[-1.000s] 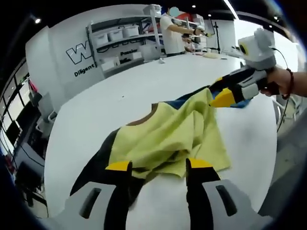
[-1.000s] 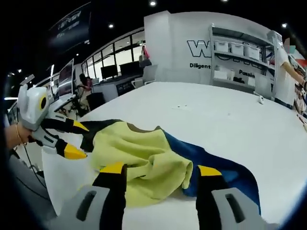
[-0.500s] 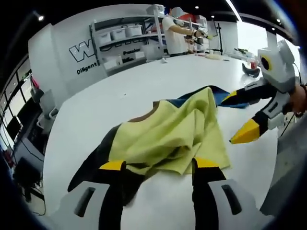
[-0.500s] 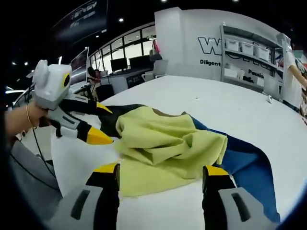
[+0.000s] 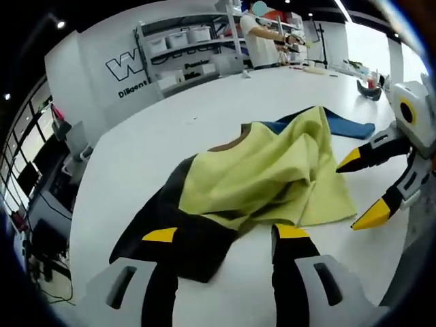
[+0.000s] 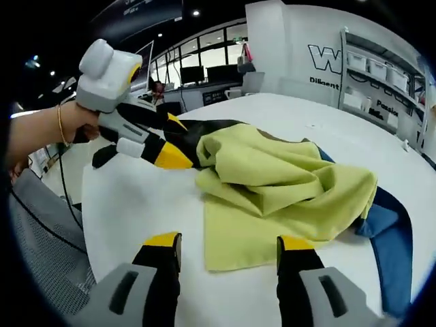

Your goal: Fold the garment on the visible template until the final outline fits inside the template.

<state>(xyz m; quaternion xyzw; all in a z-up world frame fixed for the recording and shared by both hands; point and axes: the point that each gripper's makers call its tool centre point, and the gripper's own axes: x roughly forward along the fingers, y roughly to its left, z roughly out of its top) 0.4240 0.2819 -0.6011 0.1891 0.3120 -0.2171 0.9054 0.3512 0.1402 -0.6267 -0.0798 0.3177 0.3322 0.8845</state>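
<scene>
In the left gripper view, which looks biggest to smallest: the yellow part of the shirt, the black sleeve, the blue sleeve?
1. The yellow part looks largest.
2. The black sleeve comes next, though it lies nearer the camera, which flatters it.
3. The blue sleeve looks smallest; it lies farther off and is partly hidden behind the yellow cloth.

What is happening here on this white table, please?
A person holds a gripper in each hand and works on a garment with a yellow-green body, one black sleeve and one blue sleeve. It lies bunched and only partly folded on the white table. The left gripper and the right gripper are both open and hold nothing, hovering at the garment's edge. Its outline is loose, so the fold looks unfinished.
</scene>
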